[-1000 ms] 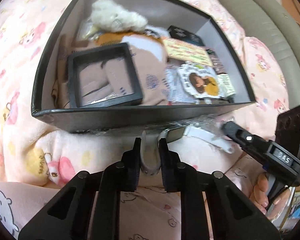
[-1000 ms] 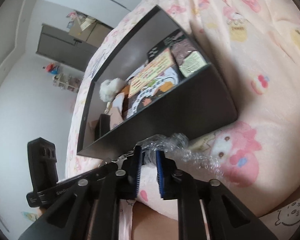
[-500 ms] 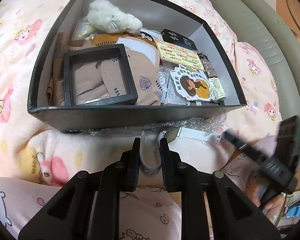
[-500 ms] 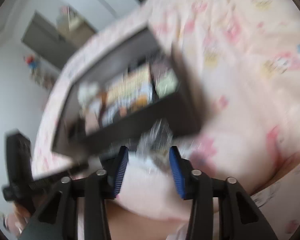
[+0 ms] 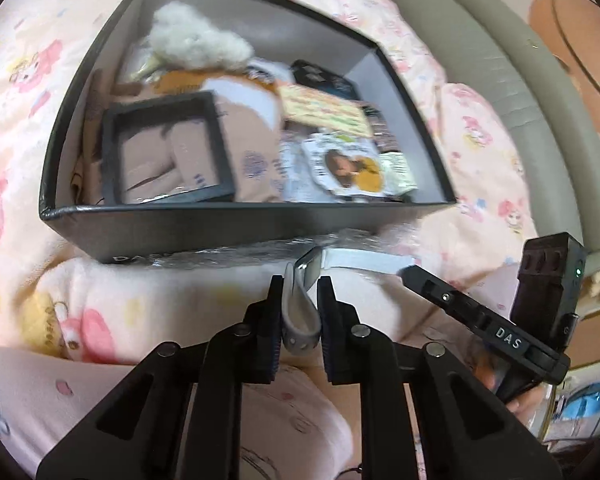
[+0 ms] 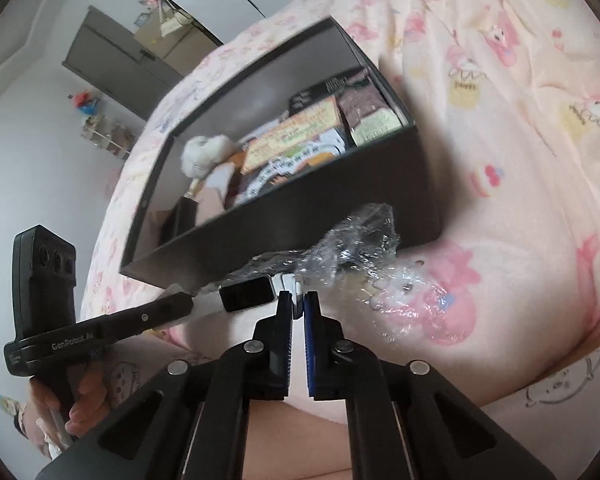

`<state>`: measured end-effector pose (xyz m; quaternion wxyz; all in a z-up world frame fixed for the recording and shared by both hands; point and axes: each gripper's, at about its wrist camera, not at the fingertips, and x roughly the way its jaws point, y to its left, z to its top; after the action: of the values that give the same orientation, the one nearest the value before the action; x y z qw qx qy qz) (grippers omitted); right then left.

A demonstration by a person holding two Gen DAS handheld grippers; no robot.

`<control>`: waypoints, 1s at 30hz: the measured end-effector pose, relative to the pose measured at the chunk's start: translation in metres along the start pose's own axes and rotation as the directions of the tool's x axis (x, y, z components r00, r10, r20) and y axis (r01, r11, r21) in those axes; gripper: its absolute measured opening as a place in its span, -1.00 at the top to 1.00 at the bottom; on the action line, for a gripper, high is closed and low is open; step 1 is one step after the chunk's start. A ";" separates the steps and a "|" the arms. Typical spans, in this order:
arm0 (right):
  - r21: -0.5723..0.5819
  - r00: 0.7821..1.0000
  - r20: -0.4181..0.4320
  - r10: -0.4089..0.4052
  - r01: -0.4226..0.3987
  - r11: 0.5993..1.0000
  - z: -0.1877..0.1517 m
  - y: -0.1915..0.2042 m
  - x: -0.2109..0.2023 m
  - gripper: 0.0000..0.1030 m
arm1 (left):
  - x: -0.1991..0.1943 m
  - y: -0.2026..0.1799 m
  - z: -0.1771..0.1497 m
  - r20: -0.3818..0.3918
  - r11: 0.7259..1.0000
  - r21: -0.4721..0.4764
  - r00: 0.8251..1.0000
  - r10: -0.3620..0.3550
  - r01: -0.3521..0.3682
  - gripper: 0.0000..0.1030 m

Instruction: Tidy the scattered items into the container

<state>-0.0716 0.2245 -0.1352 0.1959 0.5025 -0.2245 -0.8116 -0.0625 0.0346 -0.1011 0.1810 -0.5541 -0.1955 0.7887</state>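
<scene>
Watch [image 5: 309,270] hangs just in front of box [image 5: 236,224], over blanket [image 5: 100,292]. Left gripper [image 5: 299,312] pinches one floppy strap, right gripper [image 6: 298,308] nearly closed on the other. Light, limp; grip near the case.

Matt black cardboard box [image 5: 204,228] on fleecy printed blanket [image 6: 500,160]; crinkled glossy plastic wrap [image 6: 360,240] — smooth rubbery watch strap [image 5: 300,316], glassy face.

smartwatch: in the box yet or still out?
Out. The smartwatch hangs in front of the black box's near wall, one strap in the left hand-held gripper, the other in the right hand-held gripper.
</scene>
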 end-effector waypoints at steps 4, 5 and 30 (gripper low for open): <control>-0.037 0.999 0.041 0.019 -0.017 0.999 0.005 0.018 -0.021 0.95 | -0.018 -0.026 -0.002 0.038 0.997 0.068 0.999 -0.033 0.031 0.74; -0.046 0.998 0.052 0.030 -0.027 0.999 0.007 0.024 -0.028 0.95 | -0.022 -0.031 0.001 0.050 0.996 0.079 0.998 -0.048 0.044 0.74; -0.094 0.978 -0.187 -0.092 0.075 0.993 0.234 0.031 0.126 0.95 | 0.074 0.043 0.224 -0.021 0.982 -0.066 0.984 0.176 -0.177 0.48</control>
<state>-0.3325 0.1701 -0.1173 0.2038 0.5780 -0.1483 -0.7762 -0.3011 0.0112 -0.1132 0.0928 -0.5810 -0.1708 0.7903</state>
